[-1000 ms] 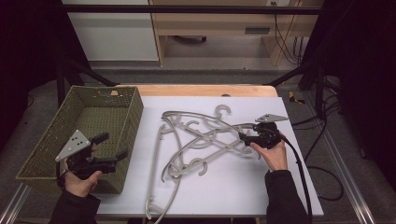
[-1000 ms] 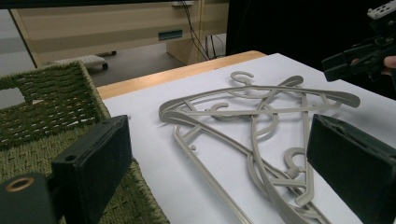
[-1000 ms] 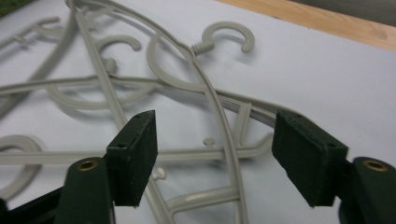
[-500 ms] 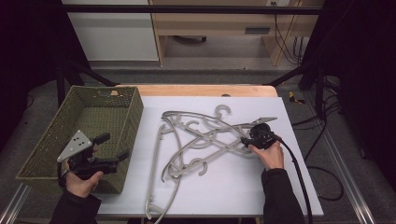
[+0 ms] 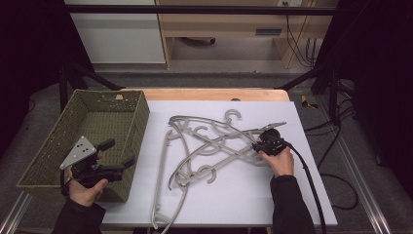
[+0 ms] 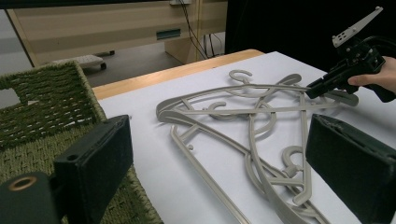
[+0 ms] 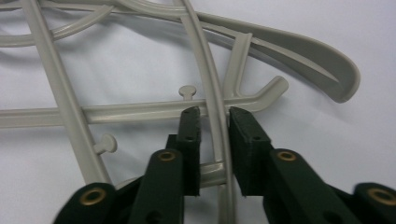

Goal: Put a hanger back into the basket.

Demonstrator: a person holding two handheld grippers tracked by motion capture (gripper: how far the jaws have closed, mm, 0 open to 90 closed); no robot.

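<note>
Several grey hangers (image 5: 209,146) tangled in a pile mid-counter (image 5: 302,195), just right of green woven basket (image 5: 63,141). Right gripper (image 7: 212,116) low at pile's right edge, jaws narrowly parted, straddling one thin hanger bar, not visibly clamped. Left gripper (image 5: 117,155) over basket's near corner, jaws wide apart, holding nothing.

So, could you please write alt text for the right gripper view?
The right tool's two black jaws straddle a thin grey hanger bar lying on the white table, nearly closed on it. More tangled grey hangers cross behind.
</note>
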